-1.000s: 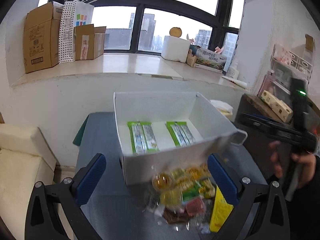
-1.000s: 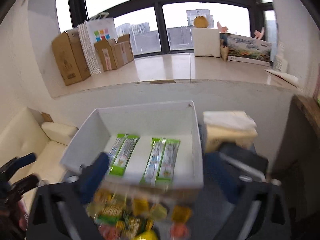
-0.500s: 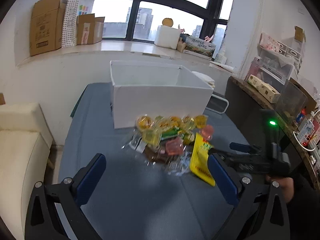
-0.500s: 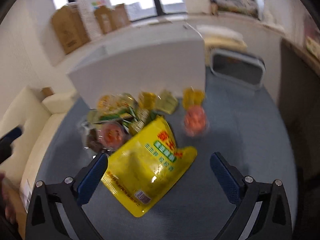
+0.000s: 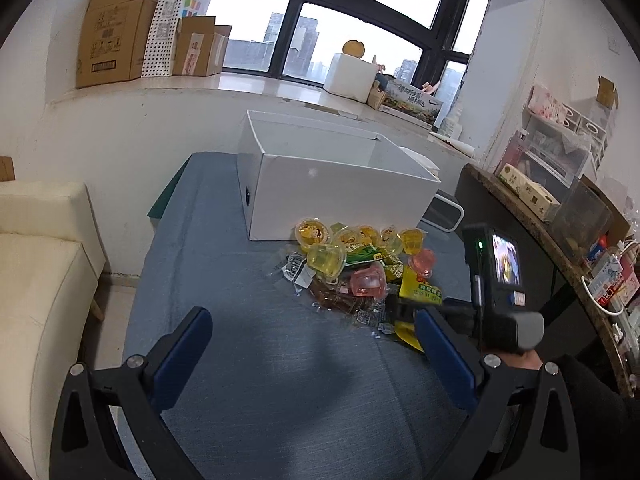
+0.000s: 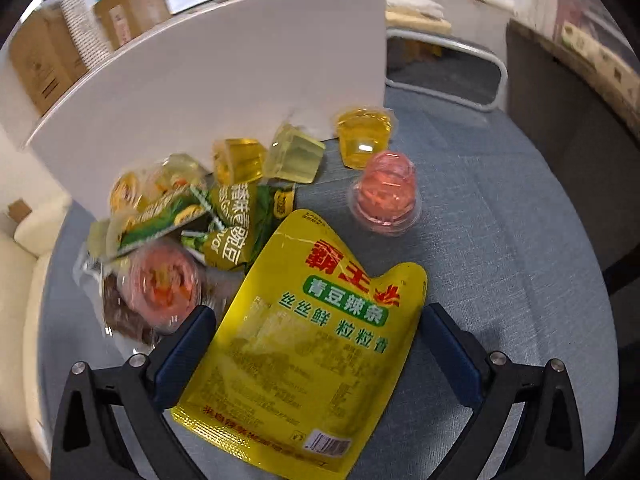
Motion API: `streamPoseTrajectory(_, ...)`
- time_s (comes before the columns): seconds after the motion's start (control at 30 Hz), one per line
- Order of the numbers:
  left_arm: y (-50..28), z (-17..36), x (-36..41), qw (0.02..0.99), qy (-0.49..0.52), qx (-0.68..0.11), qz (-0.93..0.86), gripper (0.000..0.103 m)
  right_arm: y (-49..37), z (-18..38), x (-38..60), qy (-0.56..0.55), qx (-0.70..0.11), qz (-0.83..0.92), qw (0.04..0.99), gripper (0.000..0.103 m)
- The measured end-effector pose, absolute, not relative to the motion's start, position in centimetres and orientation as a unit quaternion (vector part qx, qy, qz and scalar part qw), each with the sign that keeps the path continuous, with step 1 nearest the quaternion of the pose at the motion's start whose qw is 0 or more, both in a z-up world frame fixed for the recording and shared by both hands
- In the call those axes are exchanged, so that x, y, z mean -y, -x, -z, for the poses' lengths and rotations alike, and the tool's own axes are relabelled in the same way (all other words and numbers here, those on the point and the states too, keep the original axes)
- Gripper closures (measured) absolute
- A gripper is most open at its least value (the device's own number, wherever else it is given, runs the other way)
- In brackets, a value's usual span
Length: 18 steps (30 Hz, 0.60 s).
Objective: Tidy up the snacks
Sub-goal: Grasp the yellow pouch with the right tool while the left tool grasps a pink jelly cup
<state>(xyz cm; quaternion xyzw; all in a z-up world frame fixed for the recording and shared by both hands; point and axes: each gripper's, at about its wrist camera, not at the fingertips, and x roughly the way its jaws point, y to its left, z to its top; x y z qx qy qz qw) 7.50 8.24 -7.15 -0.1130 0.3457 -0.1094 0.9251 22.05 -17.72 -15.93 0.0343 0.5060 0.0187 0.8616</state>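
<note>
A pile of snacks lies on the blue-grey table in front of a white open box (image 5: 336, 184) (image 6: 224, 80). A big yellow pouch (image 6: 308, 344) (image 5: 420, 292) lies flat, nearest my right gripper. Yellow jelly cups (image 6: 364, 132) (image 5: 326, 258), pink jelly cups (image 6: 386, 196) (image 5: 368, 282) and green packets (image 6: 236, 224) lie beyond it. My right gripper (image 6: 316, 344) is open, its blue pads either side of the yellow pouch, low over it. My left gripper (image 5: 312, 352) is open and empty, above bare table, left of the pile.
A cream sofa (image 5: 40, 264) stands left of the table. A dark side counter (image 5: 560, 240) with boxes stands on the right. Cardboard boxes (image 5: 116, 28) sit on the window sill behind. A white wire rack (image 6: 460, 64) is right of the box.
Both grippers have pulled back from above the box. The right one has dropped low over the yellow pouch, which now lies between its open fingers. The left has risen and retreated.
</note>
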Motion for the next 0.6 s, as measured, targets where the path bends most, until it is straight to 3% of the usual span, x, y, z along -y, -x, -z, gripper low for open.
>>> streamPoseTrajectory(0.1,-7.8,7.9,-8.5,0.922,0.119,-0.354,0.106,0.0,-20.8,15.8,17.4,-0.002,-0.492,-0.03,0.87,0.016)
streamPoseTrajectory(0.13,-7.9,8.1,-8.4,0.92,0.122,-0.357,0.106,0.0,-20.3,15.5,17.6,0.0,-0.487,-0.037,0.873,0.026)
streamPoseTrajectory(0.17,-8.1,8.2,-8.4,0.919,0.124,-0.358,0.107,0.0,-20.0,15.4,17.8,0.003,-0.484,-0.044,0.874,0.048)
streamPoseTrajectory(0.33,-8.9,9.0,-6.8,0.915,0.111,-0.369,0.117,0.0,-18.1,14.9,19.2,0.004,-0.475,-0.085,0.876,0.054)
streamPoseTrajectory(0.6,-12.6,10.2,-1.8,0.903,0.083,-0.396,0.147,0.0,-14.5,10.6,24.9,-0.06,-0.43,-0.124,0.892,0.055)
